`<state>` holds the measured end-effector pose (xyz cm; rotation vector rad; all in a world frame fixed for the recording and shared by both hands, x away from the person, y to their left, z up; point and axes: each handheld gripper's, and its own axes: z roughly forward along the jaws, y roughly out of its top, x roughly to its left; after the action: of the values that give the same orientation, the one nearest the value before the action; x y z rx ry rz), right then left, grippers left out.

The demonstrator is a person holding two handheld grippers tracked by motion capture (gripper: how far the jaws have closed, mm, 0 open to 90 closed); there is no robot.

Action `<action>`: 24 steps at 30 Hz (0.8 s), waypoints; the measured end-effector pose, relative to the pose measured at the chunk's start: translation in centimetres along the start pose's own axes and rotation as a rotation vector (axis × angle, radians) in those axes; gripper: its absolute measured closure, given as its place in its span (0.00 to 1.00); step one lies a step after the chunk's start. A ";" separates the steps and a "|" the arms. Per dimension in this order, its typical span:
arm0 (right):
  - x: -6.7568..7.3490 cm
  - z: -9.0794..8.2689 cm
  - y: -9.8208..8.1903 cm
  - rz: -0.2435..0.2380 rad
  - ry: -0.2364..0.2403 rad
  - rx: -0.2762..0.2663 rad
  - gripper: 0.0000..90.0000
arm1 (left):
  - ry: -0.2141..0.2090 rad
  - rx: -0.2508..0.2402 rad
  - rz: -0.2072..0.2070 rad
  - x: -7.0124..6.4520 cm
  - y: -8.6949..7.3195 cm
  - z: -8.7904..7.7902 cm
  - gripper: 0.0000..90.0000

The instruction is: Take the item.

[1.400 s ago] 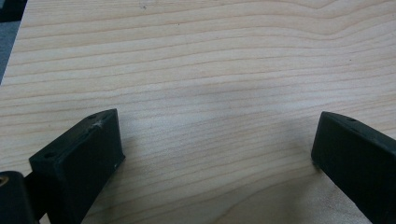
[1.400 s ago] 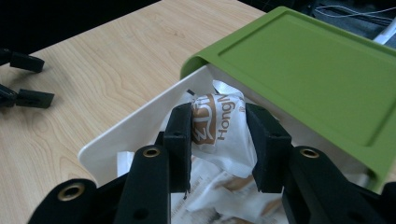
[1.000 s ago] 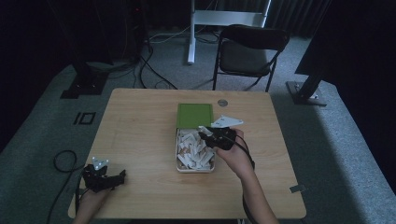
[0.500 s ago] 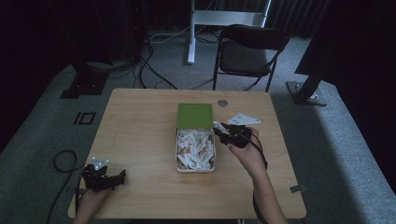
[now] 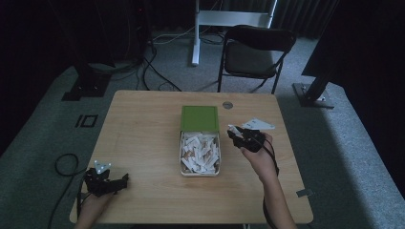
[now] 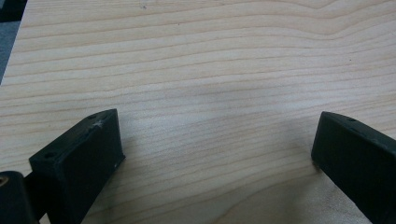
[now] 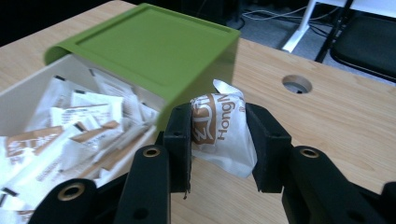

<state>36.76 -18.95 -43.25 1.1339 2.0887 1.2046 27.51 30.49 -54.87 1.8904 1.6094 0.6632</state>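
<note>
A white box (image 5: pixel 199 171) full of several white and brown sachets sits mid-table, its green lid (image 5: pixel 199 118) slid back over its far end. My right gripper (image 5: pixel 234 130) is just right of the box, shut on one white and brown sachet (image 7: pixel 218 127) held above the wood beside the green lid (image 7: pixel 154 46). The sachet (image 5: pixel 233 129) pokes out of the jaws toward the box. Near the front left corner, my left gripper (image 5: pixel 120 182) rests on the table, and its two black jaws (image 6: pixel 212 154) stand wide apart with bare wood between them.
A round cable hole (image 5: pixel 227 104) lies in the tabletop behind the box. A black folding chair (image 5: pixel 253 55) stands beyond the far edge, with a white stand (image 5: pixel 210 21) and floor cables behind it. A black cable (image 5: pixel 64 164) loops off the left edge.
My right gripper has lifted the sachet out of the box and carried it right, past the box's right rim. The left gripper has stayed put.
</note>
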 end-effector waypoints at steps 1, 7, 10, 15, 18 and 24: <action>-0.2 0.0 -0.2 0.004 -0.004 0.002 0.71 | 0.000 0.000 -0.001 0.0 0.0 0.0 0.03; -1.3 0.2 -1.3 0.020 -0.034 0.008 0.71 | 0.000 0.001 0.001 0.0 0.0 0.0 0.03; -1.9 0.4 -1.9 0.030 -0.047 0.014 0.71 | 0.000 0.001 0.001 0.0 0.0 0.0 0.03; -2.5 0.8 -2.7 0.048 -0.052 0.001 0.71 | 0.000 0.001 0.000 0.0 0.0 0.0 0.03; -2.9 1.2 -3.2 0.047 -0.069 0.011 0.71 | 0.000 0.001 0.000 0.0 0.0 0.0 0.03; -3.5 2.1 -4.2 0.077 -0.090 0.026 0.71 | 0.000 0.001 0.000 0.0 0.0 0.0 0.03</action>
<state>38.41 -22.03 -47.90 1.2675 2.0159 1.1418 27.51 30.49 -54.87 1.8917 1.6095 0.6621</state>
